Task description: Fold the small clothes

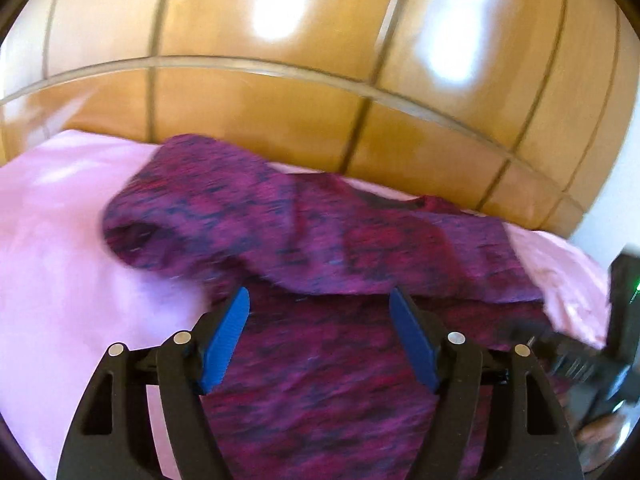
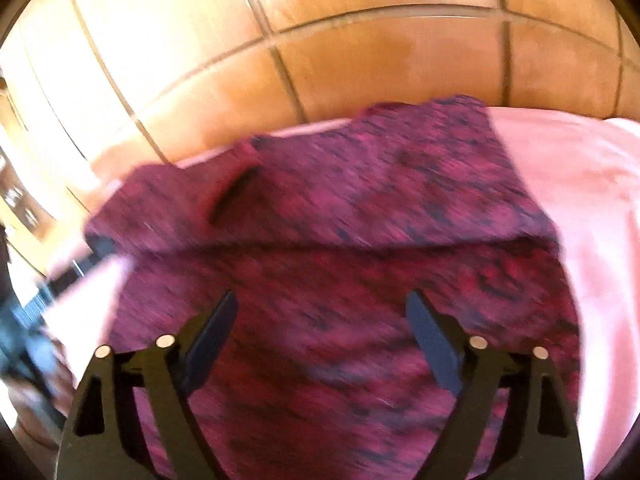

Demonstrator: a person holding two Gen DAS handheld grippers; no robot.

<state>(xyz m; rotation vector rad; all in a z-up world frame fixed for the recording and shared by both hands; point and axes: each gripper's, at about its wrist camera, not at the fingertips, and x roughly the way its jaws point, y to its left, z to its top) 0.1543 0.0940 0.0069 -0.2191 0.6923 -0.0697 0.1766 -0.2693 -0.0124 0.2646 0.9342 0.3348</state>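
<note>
A magenta and dark heathered knit top (image 1: 328, 232) lies on a pink sheet (image 1: 60, 260), its upper part folded down over the body. A rolled sleeve end (image 1: 132, 236) sticks out to the left. My left gripper (image 1: 319, 294) hovers over the top's lower part with its blue pads (image 1: 224, 340) wide apart and nothing pinched. In the right wrist view the same top (image 2: 360, 208) shows its neckline (image 2: 236, 196) at the left. My right gripper (image 2: 322, 296) stands open above the cloth, dark fingers (image 2: 436, 344) spread, holding nothing. Both views are motion-blurred.
Glossy wooden panels (image 1: 280, 120) rise right behind the sheet's far edge. The pink sheet (image 2: 580, 200) stretches out beside the top. A blurred black device (image 1: 592, 360) with a green light sits at the right edge of the left wrist view.
</note>
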